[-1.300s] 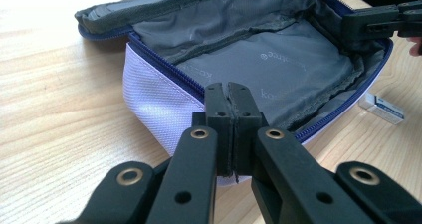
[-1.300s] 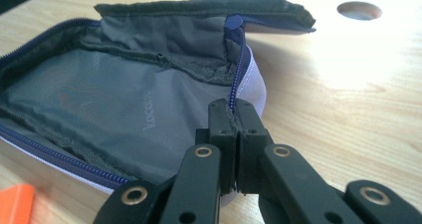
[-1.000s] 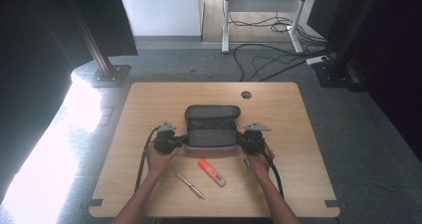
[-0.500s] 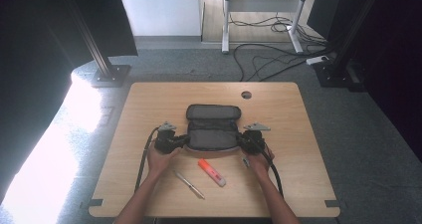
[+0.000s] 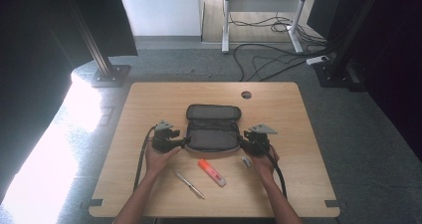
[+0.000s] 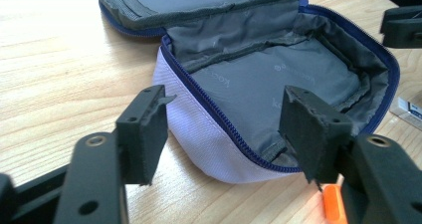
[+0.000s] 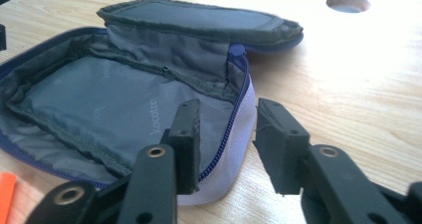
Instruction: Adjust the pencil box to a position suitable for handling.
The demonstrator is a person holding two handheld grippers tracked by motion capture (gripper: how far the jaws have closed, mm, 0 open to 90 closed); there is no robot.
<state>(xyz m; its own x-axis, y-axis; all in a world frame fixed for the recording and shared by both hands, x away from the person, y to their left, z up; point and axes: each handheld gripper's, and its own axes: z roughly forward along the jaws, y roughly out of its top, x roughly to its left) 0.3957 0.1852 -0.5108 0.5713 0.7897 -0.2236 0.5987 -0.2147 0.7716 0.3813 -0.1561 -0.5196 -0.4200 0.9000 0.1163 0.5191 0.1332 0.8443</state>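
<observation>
An open pencil case (image 5: 213, 129) with grey lining, a pale outer wall and a blue zipper lies mid-table, lid flipped back. My left gripper (image 5: 185, 142) is at its left end. In the left gripper view the jaws (image 6: 226, 107) have just been opening and stand wide astride the case's end wall (image 6: 209, 149), pads clear of it. My right gripper (image 5: 242, 140) is at the right end. Its jaws (image 7: 229, 112) have also just been opening, one inside the case (image 7: 99, 99) and one outside, with gaps to the wall.
On the wooden table (image 5: 149, 104) in front of the case lie an orange highlighter (image 5: 211, 171), a pen (image 5: 189, 185) and a small white eraser (image 5: 245, 160). A round cable hole (image 5: 246, 94) is behind the case. Cables trail back along both forearms.
Both hands and the case have stayed in place. The jaws at each end of the case have parted and let go of its wall.
</observation>
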